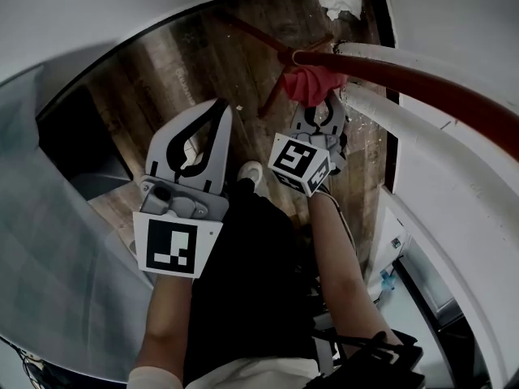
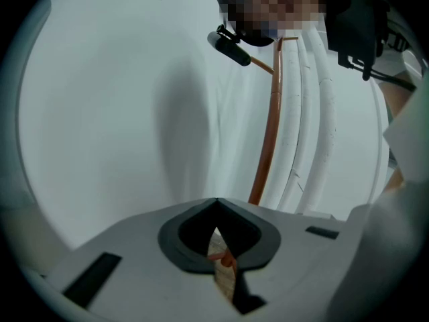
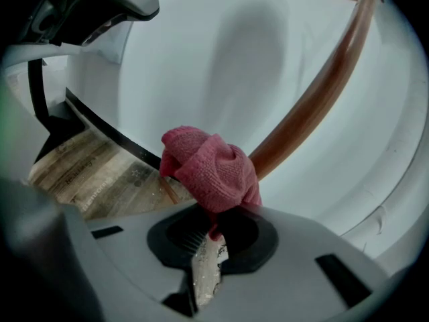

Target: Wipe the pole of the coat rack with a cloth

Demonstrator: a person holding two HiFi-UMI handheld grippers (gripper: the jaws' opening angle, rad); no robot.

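Low on the coat rack, head view 12 o'clock: right gripper [image 1: 323, 108], jaws pinching red cloth [image 1: 312, 81], which touches the pole [image 1: 422, 83]. Pole's long axis runs from the cloth toward 4 o'clock. Left gripper [image 1: 219, 110], at 8 o'clock of the cloth: jaws pressed together, empty, farther off.

Right claw [image 1: 325, 104] gripping red cloth [image 1: 311, 80] against pole [image 1: 422, 84], left claw [image 1: 219, 108] closed nearby

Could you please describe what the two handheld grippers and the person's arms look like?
The left gripper and right gripper are light grey plastic, with curved jaws lined in black padding. Each carries a white cube printed with black square markers. The forearms are bare; what looks like a white sleeve edge shows on the left arm.
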